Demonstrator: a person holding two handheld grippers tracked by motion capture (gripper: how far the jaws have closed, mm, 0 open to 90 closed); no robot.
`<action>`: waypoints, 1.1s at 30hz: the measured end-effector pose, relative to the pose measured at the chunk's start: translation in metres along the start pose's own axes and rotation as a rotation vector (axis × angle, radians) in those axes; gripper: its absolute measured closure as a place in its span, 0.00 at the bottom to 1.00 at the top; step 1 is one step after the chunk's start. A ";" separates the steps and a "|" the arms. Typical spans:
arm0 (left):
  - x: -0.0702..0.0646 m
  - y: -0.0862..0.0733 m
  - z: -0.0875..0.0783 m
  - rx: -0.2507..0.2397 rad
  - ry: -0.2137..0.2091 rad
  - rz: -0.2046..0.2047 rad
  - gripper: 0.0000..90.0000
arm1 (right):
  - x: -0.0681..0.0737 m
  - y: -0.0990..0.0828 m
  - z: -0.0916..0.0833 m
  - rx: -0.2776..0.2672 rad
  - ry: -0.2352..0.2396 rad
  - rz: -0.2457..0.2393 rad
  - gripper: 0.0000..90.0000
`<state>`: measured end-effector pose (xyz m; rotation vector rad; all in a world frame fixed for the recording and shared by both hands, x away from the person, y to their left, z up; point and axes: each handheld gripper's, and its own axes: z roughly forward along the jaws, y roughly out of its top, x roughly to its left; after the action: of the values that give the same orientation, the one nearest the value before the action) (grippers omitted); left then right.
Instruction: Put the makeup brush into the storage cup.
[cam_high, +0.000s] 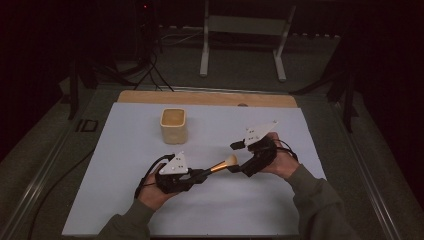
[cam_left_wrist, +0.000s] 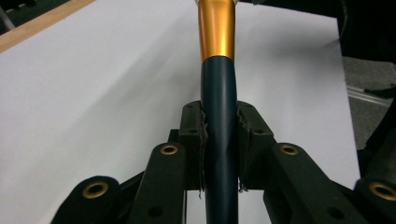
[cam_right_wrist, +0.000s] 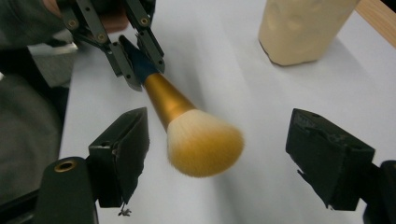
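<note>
We are clamping the left gripper (cam_high: 202, 173) on the dark handle of the makeup brush (cam_high: 225, 163), mid-frame above the counter (cam_high: 125, 200). We are holding the right gripper (cam_high: 239, 157) apart around its bristles, not touching; cup (cam_high: 174, 125) upper left.

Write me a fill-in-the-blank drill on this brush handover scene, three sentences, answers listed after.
1. The left gripper is clamped on the brush's dark ____.
2. The right gripper's jaws stand ____, with the bristles between them untouched.
3. The cream cup stands on the ____ sheet, apart from both grippers.

Missing words: handle; open; white
</note>
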<state>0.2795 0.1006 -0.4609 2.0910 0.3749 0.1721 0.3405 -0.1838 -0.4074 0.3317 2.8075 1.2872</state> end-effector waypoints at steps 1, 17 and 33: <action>0.000 0.000 0.000 0.000 0.000 0.000 0.85 | 0.000 -0.001 0.000 -0.005 0.014 0.004 0.24; -0.004 0.003 -0.001 -0.052 -0.048 0.028 0.85 | 0.008 -0.006 0.017 -0.088 0.197 -0.001 0.40; -0.007 0.007 0.003 -0.067 -0.067 0.053 0.85 | 0.011 -0.007 0.021 -0.063 0.252 -0.043 0.66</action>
<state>0.2748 0.0927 -0.4565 2.0360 0.2697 0.1433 0.3311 -0.1700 -0.4255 0.1130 2.9469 1.5014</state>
